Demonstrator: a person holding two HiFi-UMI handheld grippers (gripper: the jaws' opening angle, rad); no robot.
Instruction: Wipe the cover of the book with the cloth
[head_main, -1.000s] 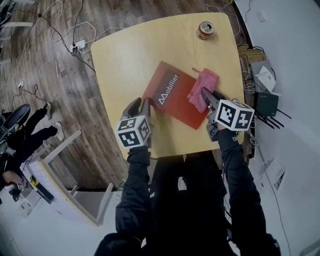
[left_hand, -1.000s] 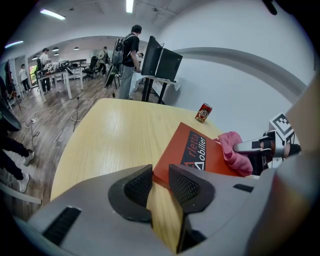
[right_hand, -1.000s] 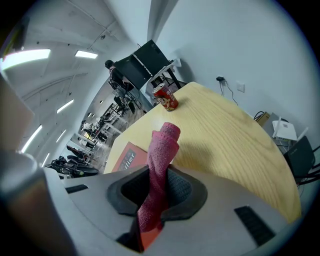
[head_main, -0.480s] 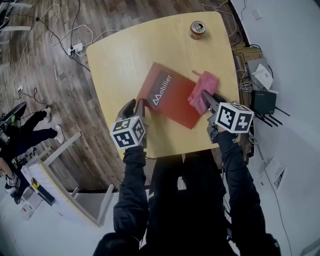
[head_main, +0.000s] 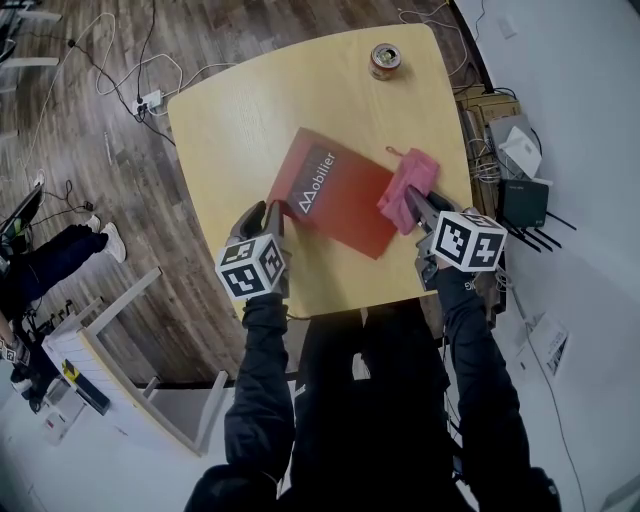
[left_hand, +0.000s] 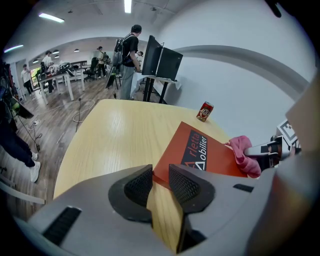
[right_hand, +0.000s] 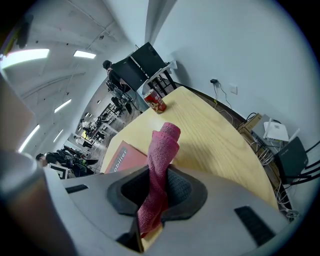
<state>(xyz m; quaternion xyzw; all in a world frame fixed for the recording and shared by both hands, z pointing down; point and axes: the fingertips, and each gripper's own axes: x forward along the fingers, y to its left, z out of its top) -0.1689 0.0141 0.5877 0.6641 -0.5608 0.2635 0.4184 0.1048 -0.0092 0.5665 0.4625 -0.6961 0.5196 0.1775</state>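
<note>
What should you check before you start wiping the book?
1. Grip: ok. The right gripper is shut on the pink cloth.
2. Cloth placement: ok. It sits at the red book's right edge.
3. Steadying: cannot tell. The left gripper's jaws stand apart around the book's near corner.
4. Cover free: ok. Nothing but the cloth is over it.
5. Soda can out of the way: ok. It stands far off on the table.
</note>
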